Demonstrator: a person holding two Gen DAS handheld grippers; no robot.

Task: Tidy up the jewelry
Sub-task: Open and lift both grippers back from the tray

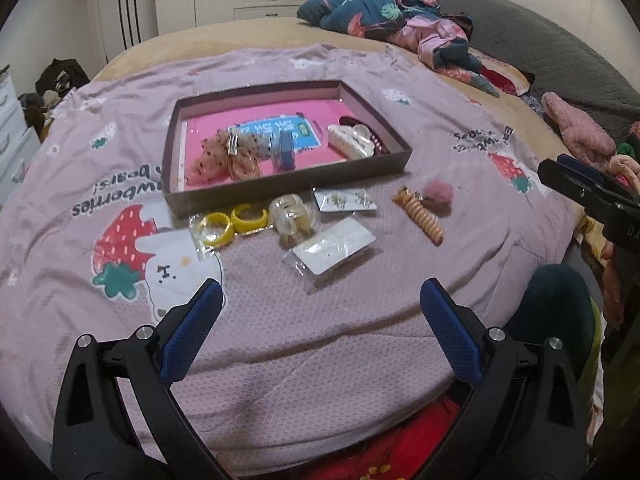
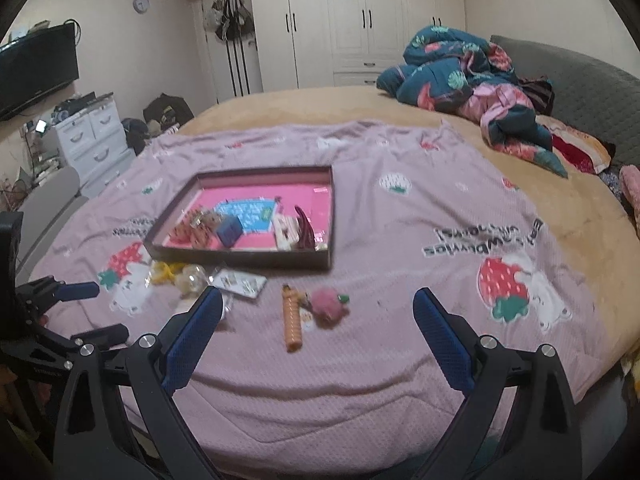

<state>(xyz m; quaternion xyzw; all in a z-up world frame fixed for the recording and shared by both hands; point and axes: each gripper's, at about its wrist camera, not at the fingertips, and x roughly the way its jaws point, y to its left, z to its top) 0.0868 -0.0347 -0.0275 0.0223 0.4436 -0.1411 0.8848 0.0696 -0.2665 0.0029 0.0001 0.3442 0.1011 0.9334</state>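
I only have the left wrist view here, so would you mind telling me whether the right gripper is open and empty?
Observer: Yes. The right gripper is wide open with nothing between its fingers, above the pink blanket.
Operator: Thanks. What lies closest in front of it?
Observer: The orange spiral hair tie lies just ahead between its fingers, with the pink pom-pom touching its right side.
Operator: Does the left gripper show from that side?
Observer: Yes, the left gripper appears at the left edge, open and holding nothing, near the yellow rings outside the tray.
Operator: Anything on the wall I cannot see?
Observer: A television hangs at the far left.
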